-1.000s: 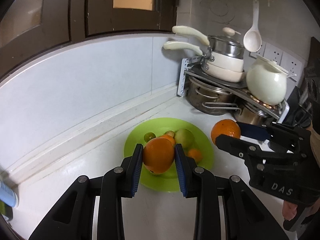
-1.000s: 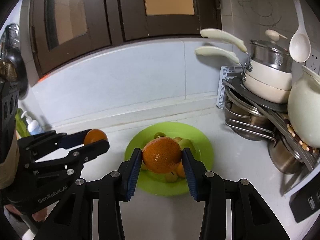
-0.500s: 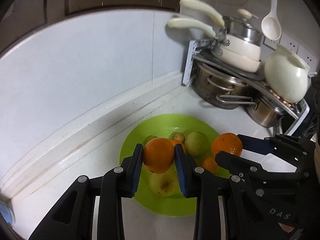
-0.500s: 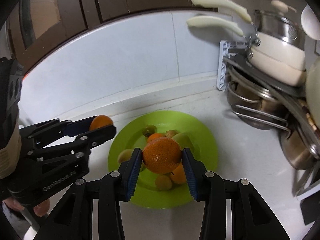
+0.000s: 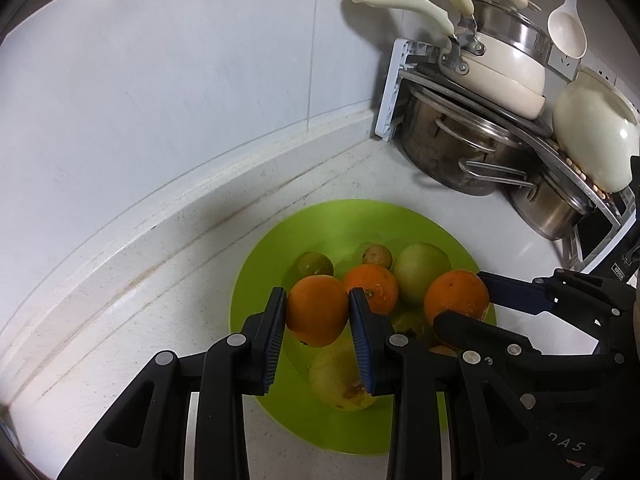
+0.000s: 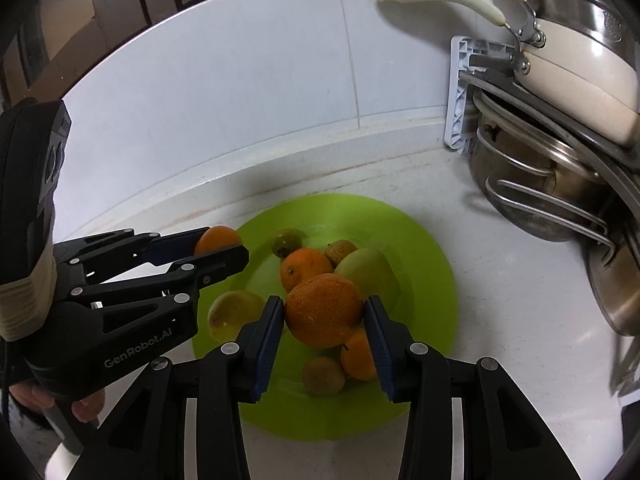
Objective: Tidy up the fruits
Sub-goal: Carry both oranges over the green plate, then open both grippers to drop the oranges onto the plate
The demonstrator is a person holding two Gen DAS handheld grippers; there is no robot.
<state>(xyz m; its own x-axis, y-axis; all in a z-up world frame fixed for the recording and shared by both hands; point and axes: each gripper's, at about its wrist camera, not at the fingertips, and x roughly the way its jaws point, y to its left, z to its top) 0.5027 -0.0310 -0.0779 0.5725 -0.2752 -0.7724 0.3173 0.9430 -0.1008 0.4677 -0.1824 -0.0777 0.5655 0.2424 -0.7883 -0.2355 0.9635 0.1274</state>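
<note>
A green plate [image 5: 340,220] [image 6: 432,264] on the white counter holds several fruits: an orange [image 5: 372,286] [image 6: 304,272], a pale green fruit [image 5: 424,270] [image 6: 368,272], a yellow fruit [image 5: 340,380] [image 6: 232,312] and small ones. My left gripper [image 5: 318,312] [image 6: 220,250] is shut on an orange [image 5: 318,310] [image 6: 218,238] just above the plate's left part. My right gripper [image 6: 324,314] [image 5: 460,304] is shut on a bigger orange [image 6: 324,310] [image 5: 456,298] just above the fruits in the plate.
A rack at the right [image 5: 390,92] [image 6: 460,92] carries steel pots [image 5: 452,148] [image 6: 532,184], a cream pan [image 5: 496,68] [image 6: 580,80] and a cream jug [image 5: 592,136]. A white ladle [image 5: 568,24] hangs above. The tiled wall [image 5: 180,80] stands close behind the plate.
Both grippers have moved forward and down over the green plate, each still holding its orange. The plate and fruits now look larger and closer.
</note>
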